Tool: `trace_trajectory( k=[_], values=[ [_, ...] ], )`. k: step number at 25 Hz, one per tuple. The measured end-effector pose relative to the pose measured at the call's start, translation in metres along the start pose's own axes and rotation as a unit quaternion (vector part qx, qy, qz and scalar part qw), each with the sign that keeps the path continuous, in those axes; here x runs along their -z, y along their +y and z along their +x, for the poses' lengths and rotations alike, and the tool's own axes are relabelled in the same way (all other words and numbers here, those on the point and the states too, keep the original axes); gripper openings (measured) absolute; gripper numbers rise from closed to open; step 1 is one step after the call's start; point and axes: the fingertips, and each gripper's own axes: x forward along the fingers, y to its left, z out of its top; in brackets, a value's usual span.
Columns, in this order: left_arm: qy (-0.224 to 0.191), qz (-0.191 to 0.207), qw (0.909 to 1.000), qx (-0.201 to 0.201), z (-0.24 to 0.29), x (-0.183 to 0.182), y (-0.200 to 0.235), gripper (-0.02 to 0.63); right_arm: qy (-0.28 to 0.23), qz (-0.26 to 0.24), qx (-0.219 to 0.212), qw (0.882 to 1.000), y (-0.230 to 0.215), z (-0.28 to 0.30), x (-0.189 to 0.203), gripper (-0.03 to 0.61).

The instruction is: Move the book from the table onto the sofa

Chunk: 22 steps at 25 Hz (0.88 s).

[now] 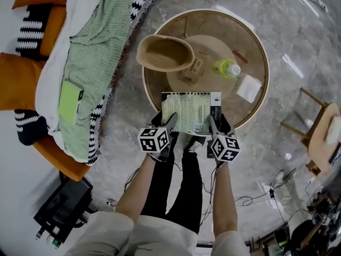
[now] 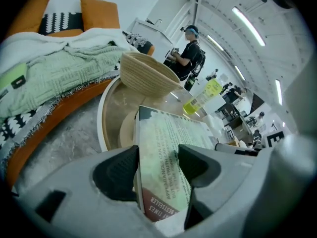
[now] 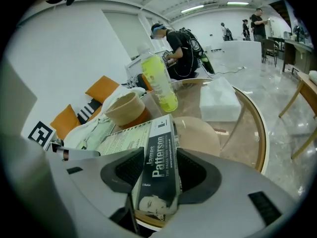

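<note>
A pale green paperback book (image 1: 190, 111) with a black spine lies at the near rim of the round glass table (image 1: 259, 97). My left gripper (image 1: 169, 125) is shut on the book's left near corner (image 2: 163, 175). My right gripper (image 1: 214, 126) is shut on the black spine (image 3: 158, 170) at the right near corner. The sofa (image 1: 45, 95) with orange cushions stands to the left, covered by a green knitted throw (image 1: 98, 63).
On the table stand a woven basket (image 1: 164, 53), a yellow-green bottle (image 1: 226, 68), a white tissue pack (image 1: 249, 88) and a small wooden piece (image 1: 192, 71). A green book (image 1: 70, 101) lies on the throw. A wooden chair (image 1: 319, 137) is at right; cables run on the floor.
</note>
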Motion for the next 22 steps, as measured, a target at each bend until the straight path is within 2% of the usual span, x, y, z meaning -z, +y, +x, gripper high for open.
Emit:
trace_trajectory(
  k=[3, 12, 16, 22],
  values=[
    [-0.026, 0.000, 0.9997, -0.005, -0.014, -0.001, -0.010, 0.264, -0.016, -0.014, -0.008, 1.000, 0.005, -0.016, -0.006, 0.199],
    [-0.105, 0.013, 0.9944, -0.002, -0.070, 0.001, -0.074, 0.264, -0.075, -0.057, -0.039, 0.995, 0.007, -0.101, -0.032, 0.197],
    [-0.126, 0.018, 0.9919, -0.006, -0.105, 0.006, -0.100, 0.264, -0.092, -0.076, -0.048, 0.992, 0.016, -0.142, -0.042, 0.196],
    [-0.148, 0.014, 0.9887, -0.021, -0.162, 0.007, -0.114, 0.264, -0.101, -0.103, -0.066, 0.987, 0.048, -0.185, -0.051, 0.196]
  ],
)
